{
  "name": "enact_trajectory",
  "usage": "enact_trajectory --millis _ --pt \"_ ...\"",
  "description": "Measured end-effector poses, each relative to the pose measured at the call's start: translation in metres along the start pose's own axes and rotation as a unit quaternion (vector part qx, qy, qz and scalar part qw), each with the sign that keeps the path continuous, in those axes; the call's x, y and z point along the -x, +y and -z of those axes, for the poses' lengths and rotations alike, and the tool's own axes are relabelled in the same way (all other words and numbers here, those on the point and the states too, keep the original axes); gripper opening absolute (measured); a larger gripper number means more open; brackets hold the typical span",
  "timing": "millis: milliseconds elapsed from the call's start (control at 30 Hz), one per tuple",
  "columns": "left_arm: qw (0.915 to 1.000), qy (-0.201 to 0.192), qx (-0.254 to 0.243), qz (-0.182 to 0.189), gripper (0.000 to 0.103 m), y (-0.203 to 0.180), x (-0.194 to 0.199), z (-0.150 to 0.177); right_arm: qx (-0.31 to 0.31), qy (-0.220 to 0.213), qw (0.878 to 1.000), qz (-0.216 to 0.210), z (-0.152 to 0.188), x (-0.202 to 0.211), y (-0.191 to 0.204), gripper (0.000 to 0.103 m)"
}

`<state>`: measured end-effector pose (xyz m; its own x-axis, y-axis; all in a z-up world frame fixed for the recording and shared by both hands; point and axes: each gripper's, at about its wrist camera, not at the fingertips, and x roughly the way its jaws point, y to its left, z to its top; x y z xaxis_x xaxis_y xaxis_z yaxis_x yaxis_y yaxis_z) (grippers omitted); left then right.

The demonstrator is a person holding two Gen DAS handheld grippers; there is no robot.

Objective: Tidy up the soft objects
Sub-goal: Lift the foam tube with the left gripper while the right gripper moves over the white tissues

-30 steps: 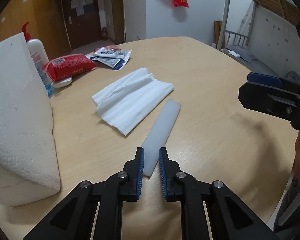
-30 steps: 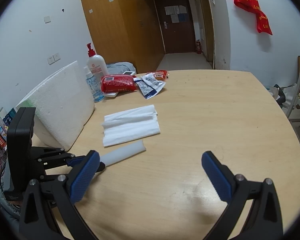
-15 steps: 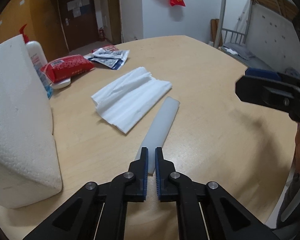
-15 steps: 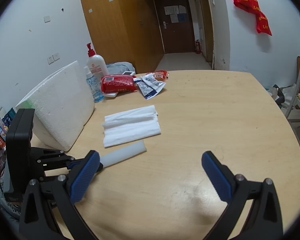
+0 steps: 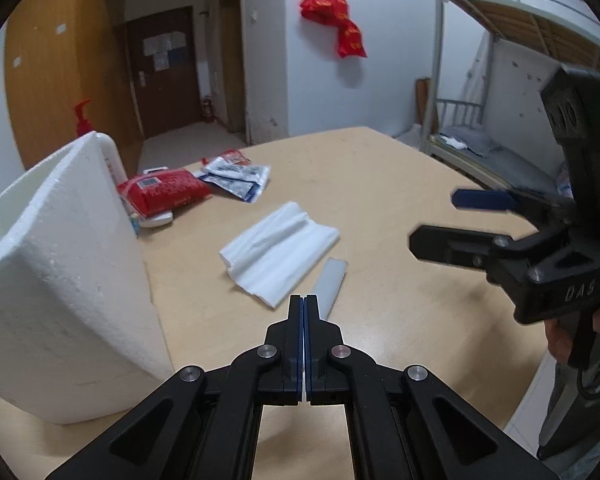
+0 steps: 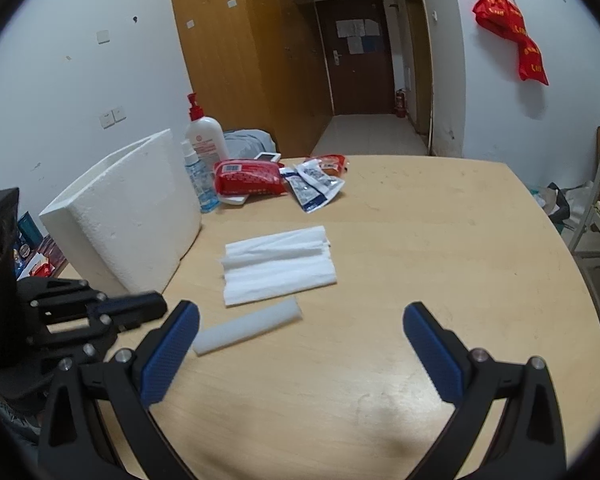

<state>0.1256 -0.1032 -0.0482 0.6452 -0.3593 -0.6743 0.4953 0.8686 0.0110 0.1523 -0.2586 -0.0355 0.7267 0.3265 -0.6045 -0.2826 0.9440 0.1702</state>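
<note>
- Left gripper (image 5: 303, 300): sitting at lower centre, jaws pressed together, gripping nothing; they have just been closing.
- Right gripper (image 6: 300, 344): jaws standing wide apart, empty.
- Foam strip (image 6: 247, 331): lying flat on the table (image 6: 440, 240), mid-frame, just beside the folded tissue (image 6: 278, 266).

**Item count on the table**

One wooden table (image 6: 420, 240). One white foam box (image 6: 132, 216). One folded white cloth (image 6: 278, 266). One white foam strip (image 6: 248, 326). One red packet (image 6: 248, 178). One pump bottle (image 6: 206, 140). One small spray bottle (image 6: 198, 178). Several sachets (image 6: 314, 188), number unclear. Two grippers: left gripper (image 5: 303, 300), right gripper (image 6: 300, 344).
</note>
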Motion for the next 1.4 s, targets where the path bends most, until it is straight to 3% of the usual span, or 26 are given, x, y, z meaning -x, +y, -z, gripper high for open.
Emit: enact_trajectory --millis 167,300,433,467,533,833,967,1067,1300,1400 --pt "0.9994 0.02 -0.024 0.012 0.001 -0.007 -0.013 0.009 -0.002 -0.004 1.0 0.001 0.003 0.004 0.002 0.103" --pt "0.9993 0.033 -0.014 0.008 0.007 -0.001 -0.027 0.011 -0.007 0.001 1.0 0.003 0.004 0.001 -0.001 0.103" --pt "0.9985 0.052 -0.011 0.013 0.052 0.002 -0.039 0.014 -0.006 0.009 1.0 0.001 0.003 -0.006 -0.003 0.103" --pt "0.9984 0.055 -0.012 0.011 0.058 0.002 -0.041 0.016 -0.005 0.011 1.0 -0.001 0.003 -0.008 -0.003 0.103" --pt "0.9987 0.047 -0.008 0.014 0.062 0.003 -0.04 0.017 -0.003 0.02 1.0 -0.004 0.0 -0.016 -0.004 0.103" --pt "0.9966 0.073 -0.006 0.036 0.06 0.0 -0.053 0.019 0.011 0.053 0.999 -0.003 -0.012 -0.047 -0.009 0.103" --pt "0.9956 0.082 -0.008 0.044 0.044 -0.001 -0.057 0.02 0.017 0.059 0.998 -0.003 -0.016 -0.052 -0.009 0.103" --pt "0.9957 0.088 -0.009 0.026 0.034 0.001 -0.061 0.021 0.021 0.059 0.998 -0.007 -0.018 -0.053 -0.009 0.103" --pt "0.9953 0.096 -0.008 0.008 0.023 0.007 -0.065 0.02 0.034 0.07 0.997 -0.013 -0.023 -0.061 -0.006 0.103" --pt "0.9955 0.094 -0.004 0.005 0.014 0.009 -0.065 0.02 0.037 0.072 0.997 -0.011 -0.027 -0.064 -0.007 0.103"
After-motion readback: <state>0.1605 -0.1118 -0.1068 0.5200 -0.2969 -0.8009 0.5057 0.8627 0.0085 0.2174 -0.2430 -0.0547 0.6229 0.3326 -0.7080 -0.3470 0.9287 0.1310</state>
